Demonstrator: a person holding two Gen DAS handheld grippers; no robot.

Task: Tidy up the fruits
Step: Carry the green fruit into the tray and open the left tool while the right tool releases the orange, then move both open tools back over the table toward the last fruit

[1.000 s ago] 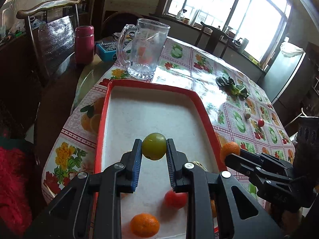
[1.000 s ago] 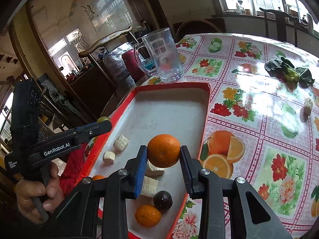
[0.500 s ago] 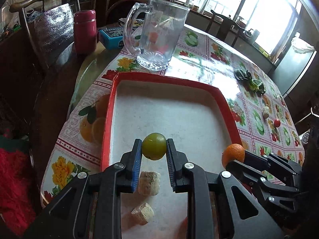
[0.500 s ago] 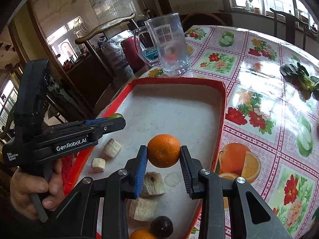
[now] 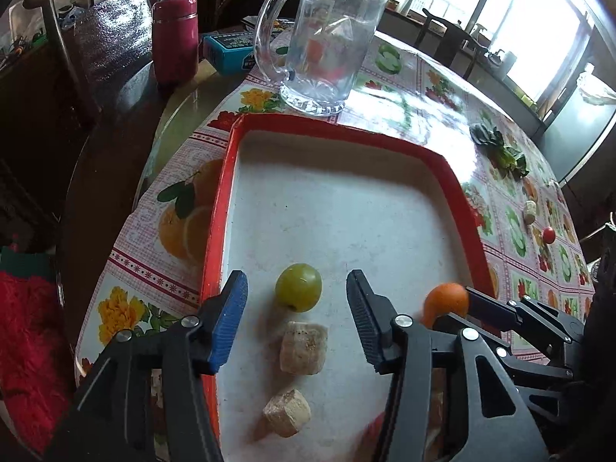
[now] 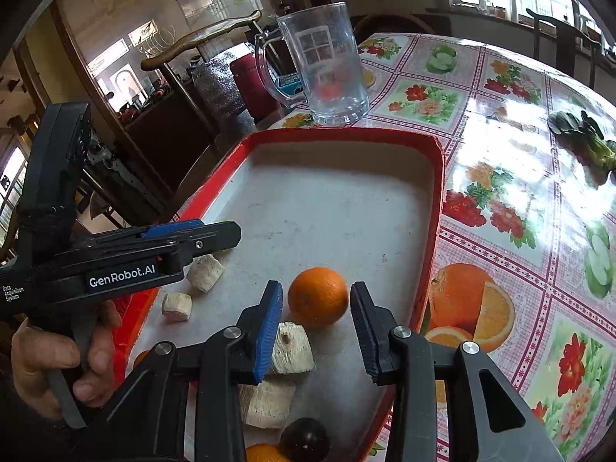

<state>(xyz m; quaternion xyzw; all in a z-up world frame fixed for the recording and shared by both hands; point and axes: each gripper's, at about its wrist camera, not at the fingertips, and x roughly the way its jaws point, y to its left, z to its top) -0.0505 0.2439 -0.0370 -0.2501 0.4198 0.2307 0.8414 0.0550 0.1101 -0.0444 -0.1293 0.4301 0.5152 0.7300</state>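
Inside red tray (image 5: 215,231), one green fruit (image 5: 298,287), one orange (image 6: 318,296), both hand-held grippers (image 5: 296,300) (image 6: 315,308) just opened, gripping nothing

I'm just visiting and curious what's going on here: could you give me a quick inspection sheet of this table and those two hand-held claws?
Surface: round table under a fruit-and-flower oilcloth.
Job's things: red-rimmed tray holding a green fruit, an orange, a dark plum and pale banana chunks.
Clutter: glass mug, red flask, blue box, leafy greens.
Grippers: left gripper has just been opening, the green fruit lying free between its jaws; right gripper likewise around the orange.
Cables: nothing seen.
Surroundings: chairs, windows; a hand on the left gripper's handle.
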